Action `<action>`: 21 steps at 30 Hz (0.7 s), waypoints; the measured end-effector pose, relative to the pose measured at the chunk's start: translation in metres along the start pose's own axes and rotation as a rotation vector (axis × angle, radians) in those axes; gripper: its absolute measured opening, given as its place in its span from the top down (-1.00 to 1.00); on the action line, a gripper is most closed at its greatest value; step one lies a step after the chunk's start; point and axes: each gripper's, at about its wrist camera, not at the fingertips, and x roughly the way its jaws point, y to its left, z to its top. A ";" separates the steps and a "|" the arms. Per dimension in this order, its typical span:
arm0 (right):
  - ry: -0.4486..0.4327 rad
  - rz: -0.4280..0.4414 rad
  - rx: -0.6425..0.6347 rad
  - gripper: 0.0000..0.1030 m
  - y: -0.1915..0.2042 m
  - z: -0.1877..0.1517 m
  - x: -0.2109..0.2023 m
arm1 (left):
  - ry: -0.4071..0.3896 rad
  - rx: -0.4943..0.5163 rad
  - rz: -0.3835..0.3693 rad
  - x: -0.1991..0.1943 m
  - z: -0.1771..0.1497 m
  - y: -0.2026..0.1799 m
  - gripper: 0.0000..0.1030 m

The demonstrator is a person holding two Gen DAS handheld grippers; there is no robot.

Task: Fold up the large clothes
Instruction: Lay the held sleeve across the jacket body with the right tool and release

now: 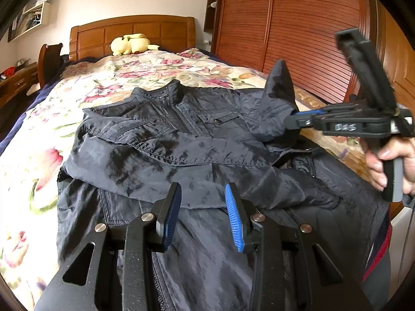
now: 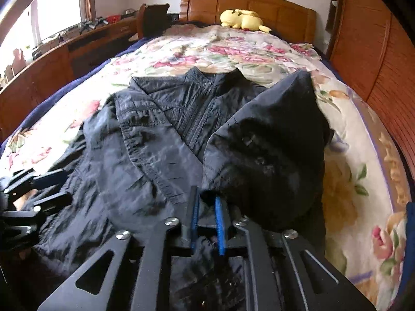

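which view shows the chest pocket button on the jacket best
The left wrist view: the chest pocket button sits clear and unobstructed on the jacket. In the right wrist view the raised sleeve covers that side of the chest, so the button is hidden.

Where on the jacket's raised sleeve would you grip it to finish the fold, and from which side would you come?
Probably at the cuff end of the sleeve, where the right claw already sits. The fabric there narrows to a bunch thin enough for the pads, while the rest billows wide. Come from the wardrobe side, level with the bed, so it can be drawn across the jacket chest.
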 end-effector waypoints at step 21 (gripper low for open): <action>0.119 -0.189 0.005 -0.30 -0.033 -0.023 0.062 | 0.016 0.007 0.002 0.006 -0.005 -0.001 0.30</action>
